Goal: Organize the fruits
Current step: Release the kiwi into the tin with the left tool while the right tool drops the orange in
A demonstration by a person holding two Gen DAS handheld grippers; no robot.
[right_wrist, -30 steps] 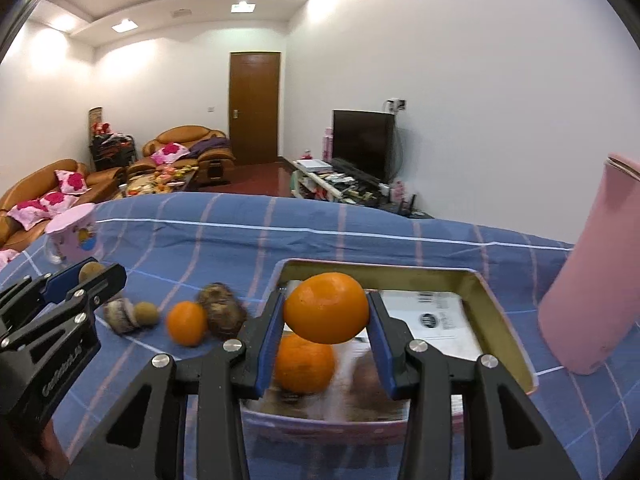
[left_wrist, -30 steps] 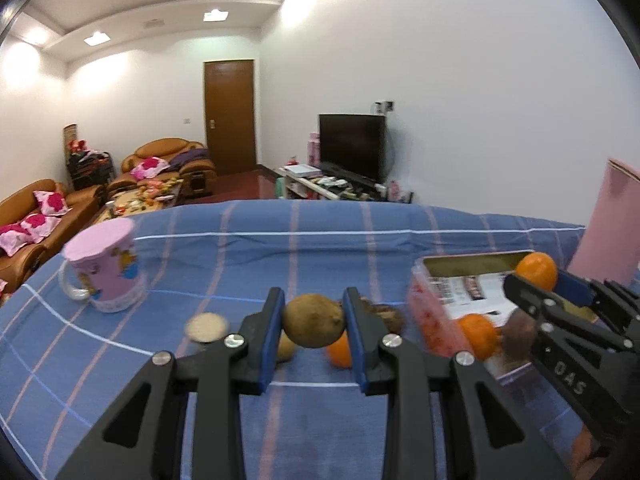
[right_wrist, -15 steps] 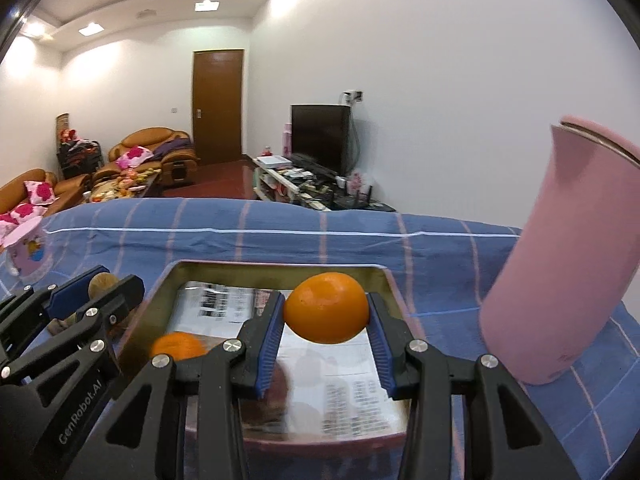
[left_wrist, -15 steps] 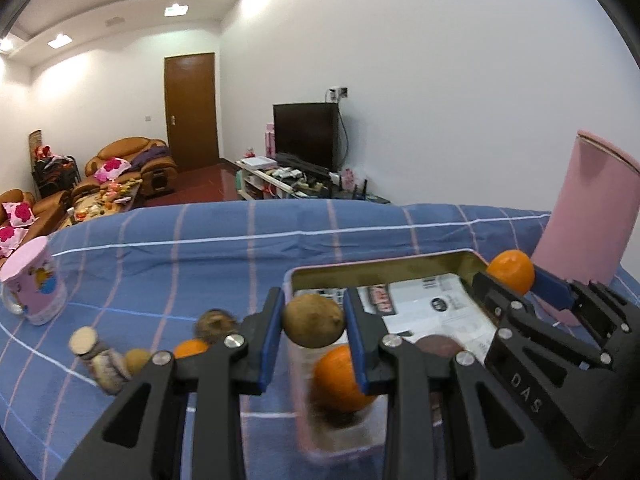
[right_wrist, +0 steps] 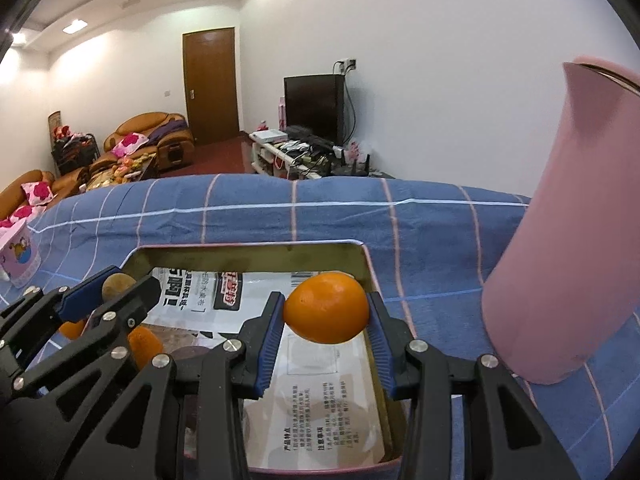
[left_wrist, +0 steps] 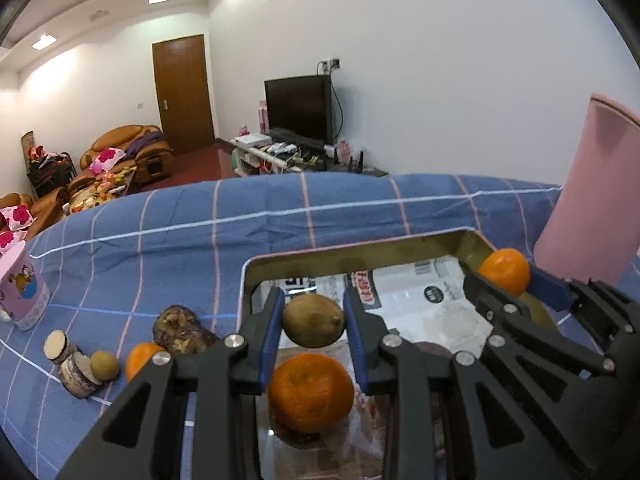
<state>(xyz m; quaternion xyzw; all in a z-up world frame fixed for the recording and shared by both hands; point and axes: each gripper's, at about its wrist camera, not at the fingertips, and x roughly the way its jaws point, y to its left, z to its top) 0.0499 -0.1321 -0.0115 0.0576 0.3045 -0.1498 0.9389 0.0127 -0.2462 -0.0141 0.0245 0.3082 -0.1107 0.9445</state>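
Observation:
My left gripper [left_wrist: 314, 322] is shut on a brown-green kiwi-like fruit [left_wrist: 314, 321], held over the near left part of a metal tin [left_wrist: 360, 251] lined with printed paper. An orange [left_wrist: 311, 391] lies in the tin just below it. My right gripper [right_wrist: 326, 314] is shut on an orange [right_wrist: 326, 307] above the tin's right half [right_wrist: 248, 251]. Each gripper shows in the other's view: the right gripper [left_wrist: 506, 282] at the tin's far right corner, the left gripper [right_wrist: 116, 286] at its left side. More fruit lies in the tin under the left gripper, partly hidden.
Left of the tin on the blue checked cloth [left_wrist: 168, 248] lie a small orange [left_wrist: 142, 358], a dark wrinkled fruit [left_wrist: 180, 326], a small brown fruit [left_wrist: 104, 365] and two cut stumps [left_wrist: 70, 360]. A pink cup [left_wrist: 22, 284] stands far left, a tall pink jug [right_wrist: 568, 232] right of the tin.
Both grippers have swung right with their fruit, from the loose fruit on the cloth to over the tin. The kiwi-like fruit now hangs above the orange in the tin.

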